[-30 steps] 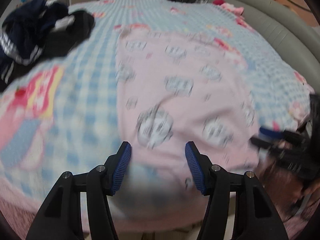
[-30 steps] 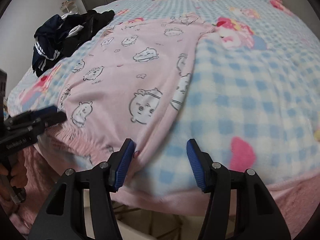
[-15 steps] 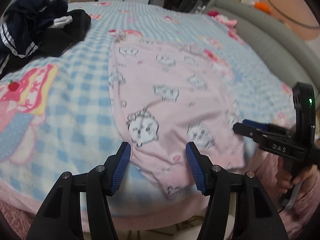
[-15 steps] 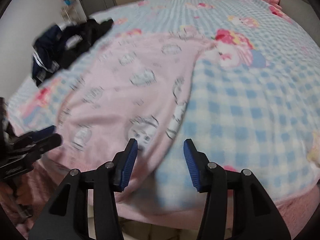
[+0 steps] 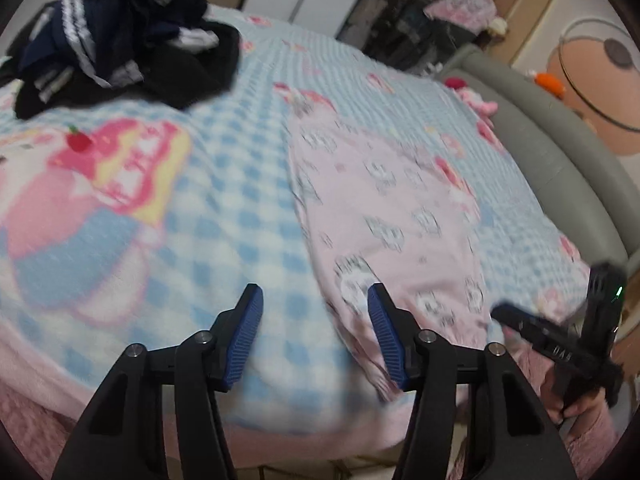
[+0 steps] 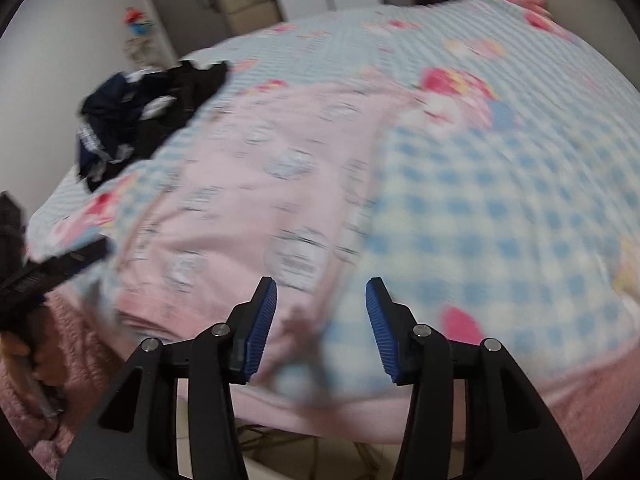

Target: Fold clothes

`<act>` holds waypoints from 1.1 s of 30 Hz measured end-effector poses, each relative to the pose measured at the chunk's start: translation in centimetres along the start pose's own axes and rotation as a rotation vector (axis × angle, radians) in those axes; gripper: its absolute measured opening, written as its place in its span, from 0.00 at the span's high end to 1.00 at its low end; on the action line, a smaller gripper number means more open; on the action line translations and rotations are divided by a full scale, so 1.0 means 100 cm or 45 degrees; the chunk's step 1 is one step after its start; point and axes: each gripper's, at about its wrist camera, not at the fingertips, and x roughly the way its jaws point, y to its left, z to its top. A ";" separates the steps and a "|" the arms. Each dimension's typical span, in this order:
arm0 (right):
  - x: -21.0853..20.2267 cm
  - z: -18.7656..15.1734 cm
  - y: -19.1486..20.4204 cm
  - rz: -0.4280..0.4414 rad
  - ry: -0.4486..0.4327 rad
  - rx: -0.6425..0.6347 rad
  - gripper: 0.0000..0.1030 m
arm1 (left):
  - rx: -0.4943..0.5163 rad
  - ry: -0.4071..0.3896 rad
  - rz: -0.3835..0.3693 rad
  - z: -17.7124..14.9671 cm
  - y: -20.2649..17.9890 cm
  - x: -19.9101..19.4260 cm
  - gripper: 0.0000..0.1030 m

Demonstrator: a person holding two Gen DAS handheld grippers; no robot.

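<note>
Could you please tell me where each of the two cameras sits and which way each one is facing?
Left wrist: on the left gripper, open, facing across the bed; the right gripper shows at right.
Right wrist: on the right gripper, open, facing across the bed; the left gripper shows at left.
Shared: the pink garment and dark clothes pile.

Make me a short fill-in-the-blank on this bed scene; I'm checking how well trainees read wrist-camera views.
1. The pink garment lying spread on the bed is printed with small cartoon ____.
2. The blanket under it is checked in white and ____.
3. Both the left tongs and the right tongs have jaws that stand ____.
4. The pile of dark clothes lies on the ____.

Missing words: faces; blue; open; bed
</note>
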 end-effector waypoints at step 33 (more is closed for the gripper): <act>0.064 0.070 0.117 0.176 0.154 -0.281 0.48 | 0.077 0.081 0.138 0.028 0.031 0.033 0.48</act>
